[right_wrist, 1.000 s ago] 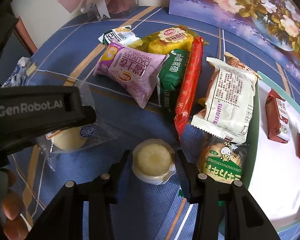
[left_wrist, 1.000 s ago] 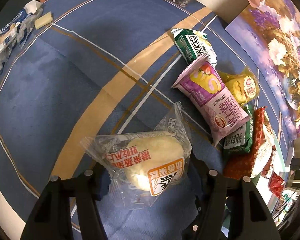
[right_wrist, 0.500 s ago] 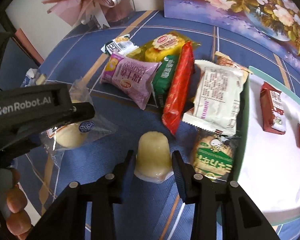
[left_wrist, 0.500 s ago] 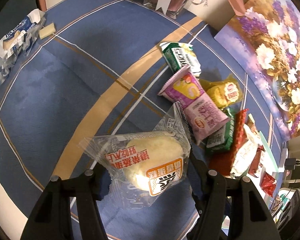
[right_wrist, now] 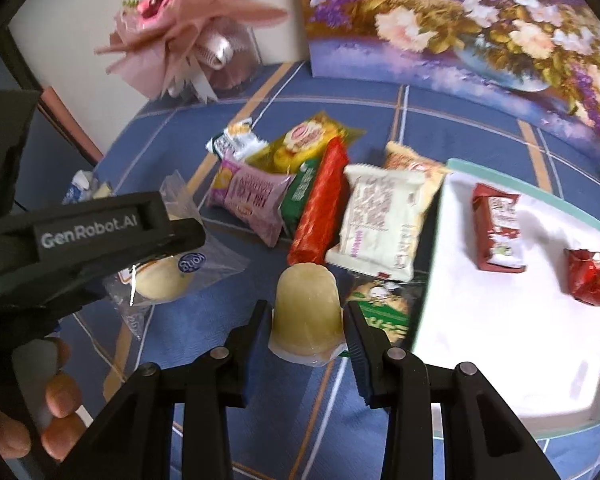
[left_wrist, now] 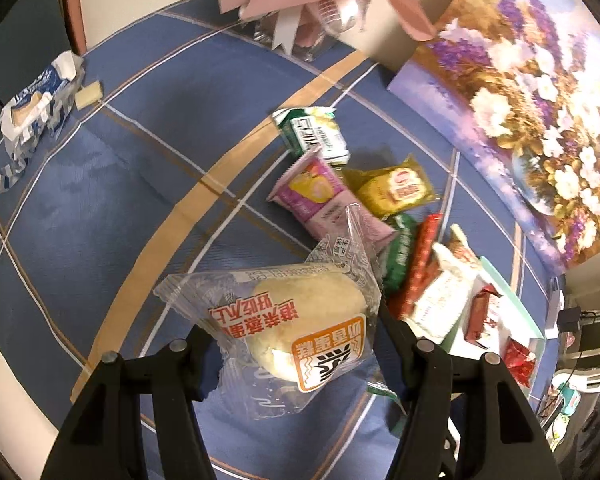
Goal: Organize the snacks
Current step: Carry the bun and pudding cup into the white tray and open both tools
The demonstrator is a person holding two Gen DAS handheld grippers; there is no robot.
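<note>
My left gripper (left_wrist: 296, 340) is shut on a clear-wrapped pale bun (left_wrist: 300, 320) with an orange and white label, held above the blue tablecloth. The same bun (right_wrist: 160, 280) shows under the left gripper's black body at the left of the right wrist view. My right gripper (right_wrist: 306, 316) is shut on a yellow jelly cup (right_wrist: 306, 308), lifted off the cloth. A heap of snack packets lies beyond: purple (right_wrist: 252, 200), yellow (right_wrist: 304, 140), green (right_wrist: 302, 192), a red stick (right_wrist: 320, 208) and a white pack (right_wrist: 380, 220). Two red snacks (right_wrist: 496, 232) lie in the white tray (right_wrist: 500, 340).
A flower painting (right_wrist: 460, 28) leans at the back, and a pink wrapped bouquet (right_wrist: 188, 28) stands beside it. A torn blue and white wrapper (left_wrist: 32, 104) lies at the far left of the cloth. A green round-labelled pack (right_wrist: 380, 308) lies by the tray's edge.
Both grippers have risen, so the table looks farther off. The right gripper closed on the jelly cup and lifted it, now tipped side-on. The bun stays held in the left gripper.
</note>
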